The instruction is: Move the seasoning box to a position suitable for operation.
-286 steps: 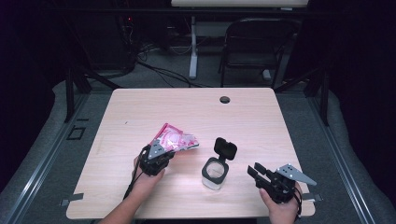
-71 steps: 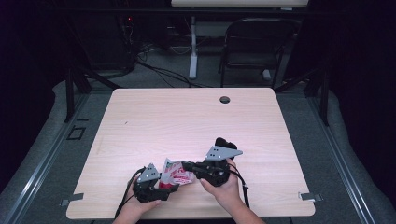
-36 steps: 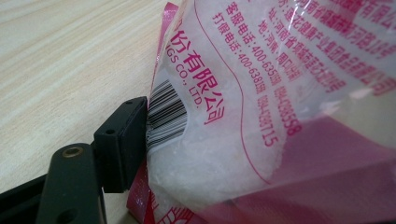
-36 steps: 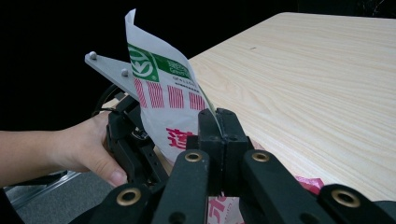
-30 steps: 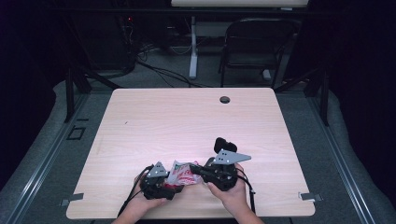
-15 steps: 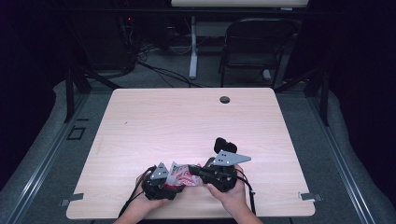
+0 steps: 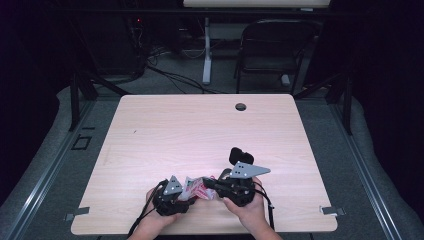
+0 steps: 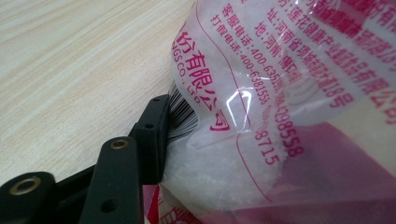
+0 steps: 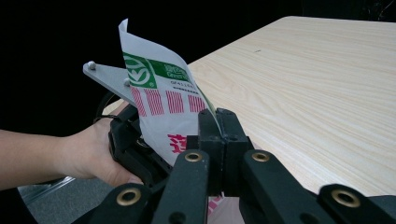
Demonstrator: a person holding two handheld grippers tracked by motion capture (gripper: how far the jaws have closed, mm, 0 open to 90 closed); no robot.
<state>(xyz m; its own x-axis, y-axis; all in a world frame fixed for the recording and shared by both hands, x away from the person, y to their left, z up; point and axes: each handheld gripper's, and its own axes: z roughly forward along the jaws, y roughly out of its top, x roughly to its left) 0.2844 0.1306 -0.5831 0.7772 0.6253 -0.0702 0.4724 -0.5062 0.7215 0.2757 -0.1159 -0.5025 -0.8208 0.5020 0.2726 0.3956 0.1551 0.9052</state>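
Note:
A clear plastic bag (image 7: 196, 186) with pink and green print and white powder inside hangs between my two grippers near the table's front edge. My right gripper (image 7: 210, 184) is shut on the bag's flat edge (image 9: 163, 107), its jaws (image 9: 218, 119) pressed together on the film. My left gripper (image 7: 186, 198) faces it from the left. Its jaws have just been closing with the bag (image 8: 280, 116) between them. One black finger (image 8: 152, 135) lies against the barcode edge, and the bag hides the other.
A black flip lid (image 7: 240, 154) sticks up just behind the right gripper. The wooden table (image 7: 200, 130) has a round cable hole (image 7: 241, 107) at the back. A chair (image 7: 272, 50) stands beyond the table.
In the high view nothing has visibly moved over the last second. Since the oldest frame both hands have come together with the bag at the front edge.

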